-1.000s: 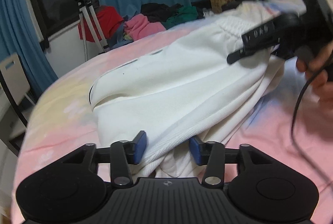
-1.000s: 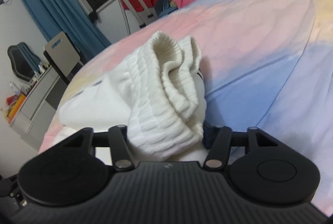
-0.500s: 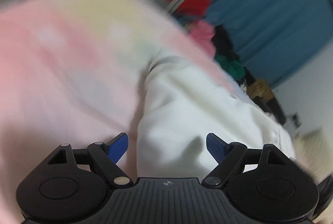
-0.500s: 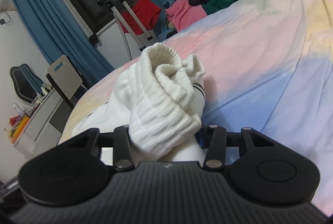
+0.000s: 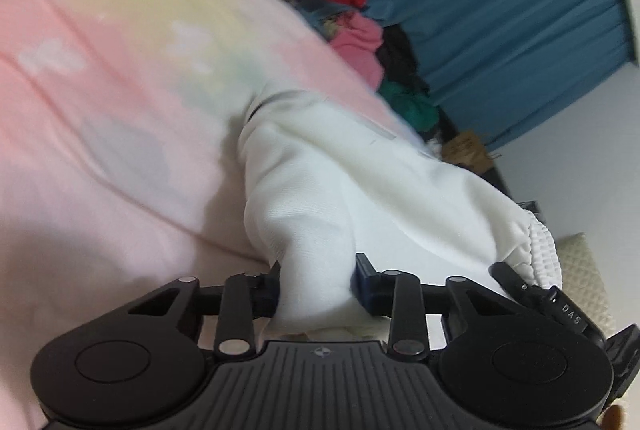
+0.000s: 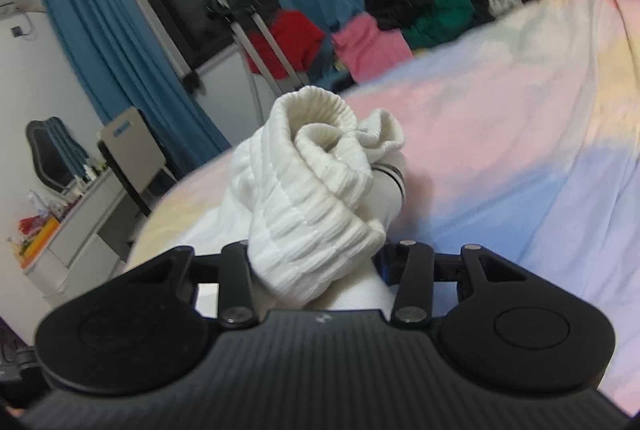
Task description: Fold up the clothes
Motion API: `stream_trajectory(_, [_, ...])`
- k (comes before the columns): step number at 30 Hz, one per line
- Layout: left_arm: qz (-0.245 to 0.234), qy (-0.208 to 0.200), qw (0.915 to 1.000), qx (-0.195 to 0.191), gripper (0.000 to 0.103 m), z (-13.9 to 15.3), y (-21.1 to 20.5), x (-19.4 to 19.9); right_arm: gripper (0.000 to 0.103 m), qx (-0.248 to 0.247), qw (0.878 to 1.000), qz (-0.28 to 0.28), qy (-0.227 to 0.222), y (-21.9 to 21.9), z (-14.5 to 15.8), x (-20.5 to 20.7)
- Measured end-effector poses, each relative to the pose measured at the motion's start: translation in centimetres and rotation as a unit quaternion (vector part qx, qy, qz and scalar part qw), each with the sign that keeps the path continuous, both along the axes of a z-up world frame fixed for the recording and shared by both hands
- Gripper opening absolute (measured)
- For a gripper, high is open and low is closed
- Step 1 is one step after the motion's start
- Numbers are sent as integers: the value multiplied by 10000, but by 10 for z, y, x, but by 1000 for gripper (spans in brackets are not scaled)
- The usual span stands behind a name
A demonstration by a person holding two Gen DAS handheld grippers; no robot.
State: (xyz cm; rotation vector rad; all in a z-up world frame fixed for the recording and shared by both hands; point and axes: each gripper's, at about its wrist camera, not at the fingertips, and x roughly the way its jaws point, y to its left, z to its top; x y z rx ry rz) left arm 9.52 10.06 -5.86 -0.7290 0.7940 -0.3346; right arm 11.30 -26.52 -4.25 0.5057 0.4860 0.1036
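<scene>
Left claw is closing on a smooth fold of the white garment; right claw, jaws narrowing, pinches its bunched ribbed hem. Soft, light and floppy, it sags between them onto the pastel bed; thick seams and ribbing probably grip best.

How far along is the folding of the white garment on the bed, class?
Done: nothing looks finished; the white garment lies bunched on the pastel bedspread. In hand: the left gripper is closing its jaws on a smooth fold, and the right gripper is closing on the ribbed hem. Left: spreading, folding, then the heaped clothes.
</scene>
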Motion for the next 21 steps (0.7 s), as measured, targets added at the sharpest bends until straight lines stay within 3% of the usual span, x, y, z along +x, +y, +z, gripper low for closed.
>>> stream_trajectory(4, [-118, -284, 9995, -94, 33, 43, -14, -11, 45, 119, 9993, -167, -316, -17, 38, -17])
stream_trajectory(11, [-489, -781, 9952, 321, 32, 113, -103, 5, 45, 491, 9933, -760, -714, -83, 82, -33])
stream_trajectory(16, [-770, -969, 9914, 416, 32, 137, -203, 64, 45, 651, 9871, -1242, -775, -158, 102, -8])
stream_trajectory(21, [-1058, -1060, 9876, 481, 31, 129, -317, 140, 45, 720, 9811, -1724, -496, -249, 98, 43])
